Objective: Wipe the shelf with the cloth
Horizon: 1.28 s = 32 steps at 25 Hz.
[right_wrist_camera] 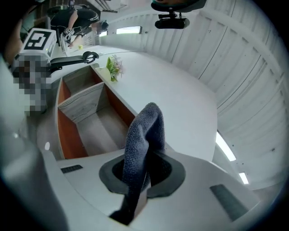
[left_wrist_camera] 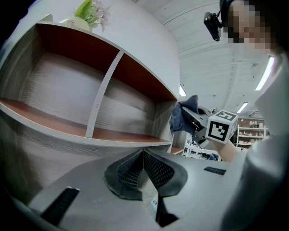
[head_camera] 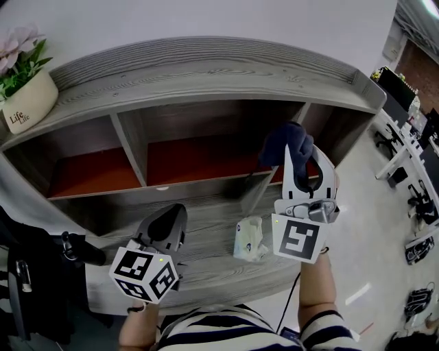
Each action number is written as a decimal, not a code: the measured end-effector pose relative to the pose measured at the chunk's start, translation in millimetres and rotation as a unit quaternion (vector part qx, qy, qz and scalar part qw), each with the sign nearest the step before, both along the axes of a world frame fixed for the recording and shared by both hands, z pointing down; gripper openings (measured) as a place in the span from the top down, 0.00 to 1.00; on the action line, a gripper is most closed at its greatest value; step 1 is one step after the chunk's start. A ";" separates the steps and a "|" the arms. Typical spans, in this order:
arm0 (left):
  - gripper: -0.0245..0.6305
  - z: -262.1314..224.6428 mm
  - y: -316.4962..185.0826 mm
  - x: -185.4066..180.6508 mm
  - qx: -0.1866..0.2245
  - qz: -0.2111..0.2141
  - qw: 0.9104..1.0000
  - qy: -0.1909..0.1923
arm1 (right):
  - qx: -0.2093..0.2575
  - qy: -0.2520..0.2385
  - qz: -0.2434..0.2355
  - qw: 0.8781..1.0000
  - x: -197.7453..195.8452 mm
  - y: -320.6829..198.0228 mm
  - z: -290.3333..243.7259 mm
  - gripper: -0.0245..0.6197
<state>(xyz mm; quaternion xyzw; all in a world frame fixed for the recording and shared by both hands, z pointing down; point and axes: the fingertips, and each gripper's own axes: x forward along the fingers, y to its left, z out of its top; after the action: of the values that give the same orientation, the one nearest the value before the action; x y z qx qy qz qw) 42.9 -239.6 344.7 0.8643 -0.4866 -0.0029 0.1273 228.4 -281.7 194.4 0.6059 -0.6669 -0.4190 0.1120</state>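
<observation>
Right gripper (right_wrist_camera: 142,177) clamps cloth (right_wrist_camera: 145,131), lower end hidden

The cloth (head_camera: 287,139) is dark blue and nubby. It is bunched into a narrow fold, pinched in the right gripper (head_camera: 299,152) and held in the air before the right bay of the shelf (head_camera: 206,74). The shelf is grey wood-grain with reddish-brown floors and upright dividers.

**White wall, glossy floor, office beyond**

A plain white wall (head_camera: 206,20) backs the grey wood-grain shelf (head_camera: 206,75). At right, pale glossy floor (head_camera: 363,226) runs to white desks (head_camera: 409,137) and black office chairs (head_camera: 384,139). Light strips (left_wrist_camera: 266,74) line the ribbed ceiling (left_wrist_camera: 207,63).
</observation>
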 end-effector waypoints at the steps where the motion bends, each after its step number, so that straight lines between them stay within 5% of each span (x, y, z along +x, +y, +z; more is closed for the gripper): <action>1: 0.93 -0.2 0.0 -0.5 0.000 -0.001 1.000 0.000 | 0.009 -0.006 0.000 1.000 1.6 0.5 -6.7 0.89; 17: 0.94 -1.7 2.6 -2.8 0.004 -0.003 1.000 0.001 | 0.044 -0.072 0.012 0.996 22.5 -20.5 -34.1 0.89; 32: 0.94 -1.7 5.8 -4.1 0.004 -0.003 1.000 0.004 | -0.016 -0.072 0.023 0.997 25.2 -22.6 18.6 0.89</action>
<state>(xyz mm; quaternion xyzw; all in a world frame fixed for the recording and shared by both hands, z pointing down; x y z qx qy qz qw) 38.8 -233.8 343.0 0.8632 -0.4890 -0.0084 0.1254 253.6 -304.3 213.0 0.6481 -0.6656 -0.3604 0.0833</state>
